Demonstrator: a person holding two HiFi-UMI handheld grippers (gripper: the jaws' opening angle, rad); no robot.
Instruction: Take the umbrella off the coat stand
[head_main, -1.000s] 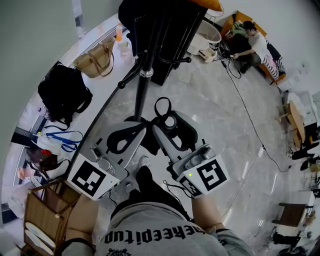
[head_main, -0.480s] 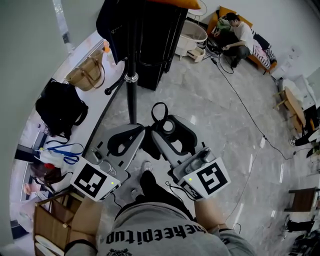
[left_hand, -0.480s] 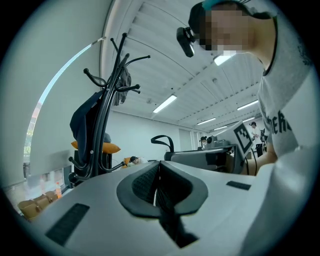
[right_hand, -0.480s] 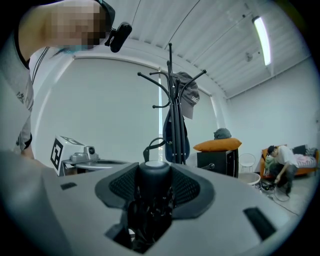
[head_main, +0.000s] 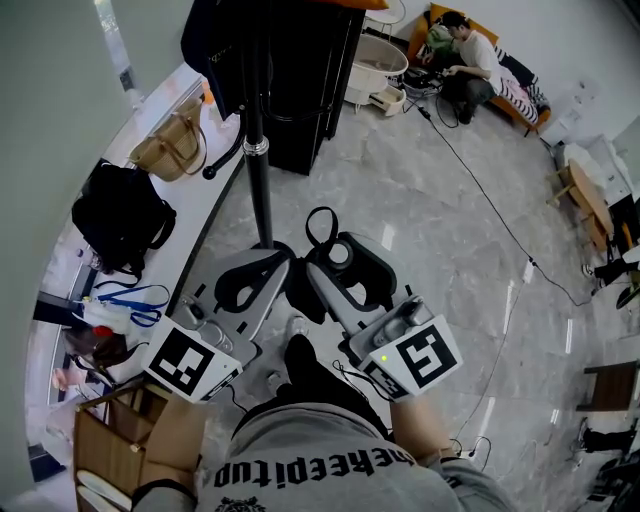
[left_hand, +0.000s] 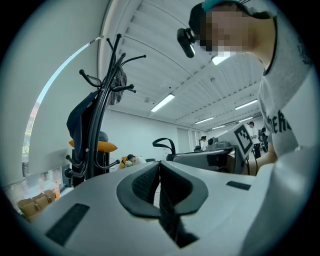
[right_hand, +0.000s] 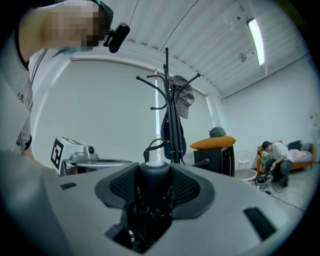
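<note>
The right gripper's jaws are clenched on the umbrella, while the left gripper's jaws are pressed together and empty. The coat stand stands just ahead, with a black bag to its side.

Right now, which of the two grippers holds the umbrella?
The right gripper: its jaws clamp the black umbrella by its handle, and the wrist strap loops out ahead. The left gripper has its jaws shut together on nothing.
</note>
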